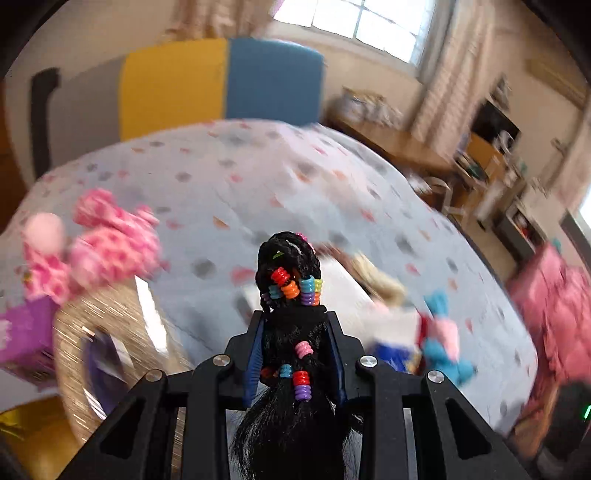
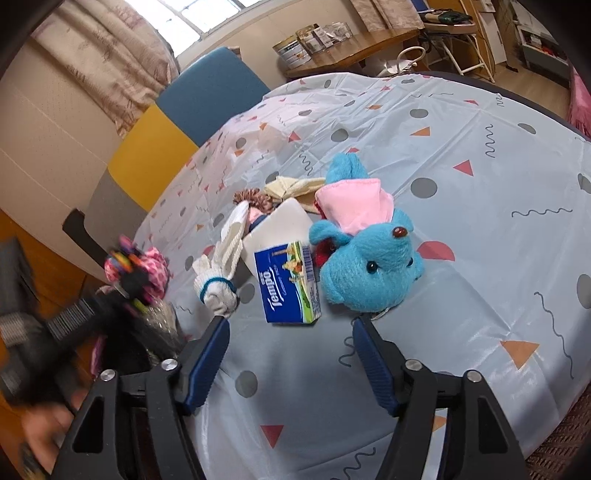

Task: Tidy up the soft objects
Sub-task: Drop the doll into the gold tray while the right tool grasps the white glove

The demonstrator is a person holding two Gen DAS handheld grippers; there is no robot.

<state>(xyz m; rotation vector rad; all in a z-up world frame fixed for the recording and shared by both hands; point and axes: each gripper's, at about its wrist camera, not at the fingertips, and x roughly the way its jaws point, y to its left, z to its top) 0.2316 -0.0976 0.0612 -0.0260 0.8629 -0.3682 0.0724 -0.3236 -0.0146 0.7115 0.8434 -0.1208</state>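
The left tool [image 1: 295, 325] is gripping a black beaded hairpiece [image 1: 291, 280], while the right tool [image 2: 290, 328] is hovering wide and empty, the Tempo tissue pack [image 2: 288, 282] lying just ahead between its fingers on the table [image 2: 480, 229].

Before you is a round table under a pale blue cloth [image 2: 461, 221] printed with grey dots, triangles and squiggles. Near its middle lies a blue Tempo tissue pack [image 2: 290, 282], with a white box [image 2: 280, 225] touching its far side. Beyond the table stands a chair [image 2: 177, 122] with grey, yellow and blue back panels. A window [image 1: 365, 26] with patterned curtains [image 2: 107, 55] lights the far wall. Far right, a wooden desk [image 2: 351, 51] carries tins and boxes.
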